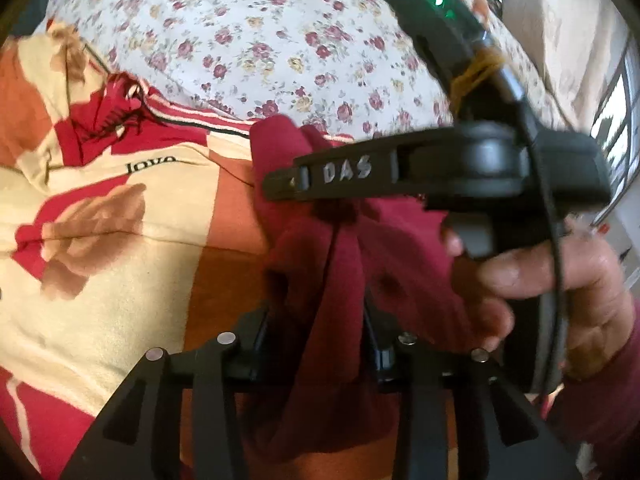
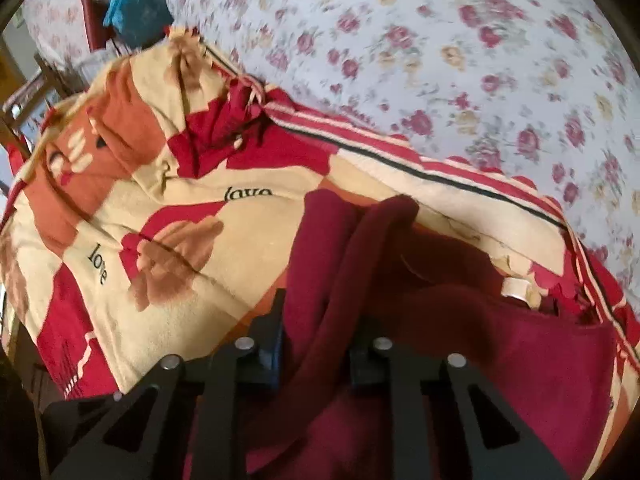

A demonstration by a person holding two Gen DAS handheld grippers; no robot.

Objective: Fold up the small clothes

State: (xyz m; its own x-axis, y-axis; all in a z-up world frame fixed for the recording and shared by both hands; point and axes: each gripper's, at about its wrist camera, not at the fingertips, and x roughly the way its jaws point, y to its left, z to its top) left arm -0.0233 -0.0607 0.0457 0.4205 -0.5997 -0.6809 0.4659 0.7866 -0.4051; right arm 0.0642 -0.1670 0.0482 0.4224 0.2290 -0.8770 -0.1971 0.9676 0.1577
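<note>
Both tools, left tool [image 1: 320, 340] and right tool [image 2: 316, 340], pinch maroon garment [image 2: 400, 280] above patterned blanket [image 2: 180, 208] beside floral sheet [image 2: 440, 60].

Bed [image 2: 500, 40], patterned blanket [image 2: 160, 208], maroon garment [image 2: 540, 380] on it

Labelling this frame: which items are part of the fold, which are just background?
In play: maroon garment, left gripper, right gripper.
Background: patterned blanket, floral sheet, blue bag, window.
</note>
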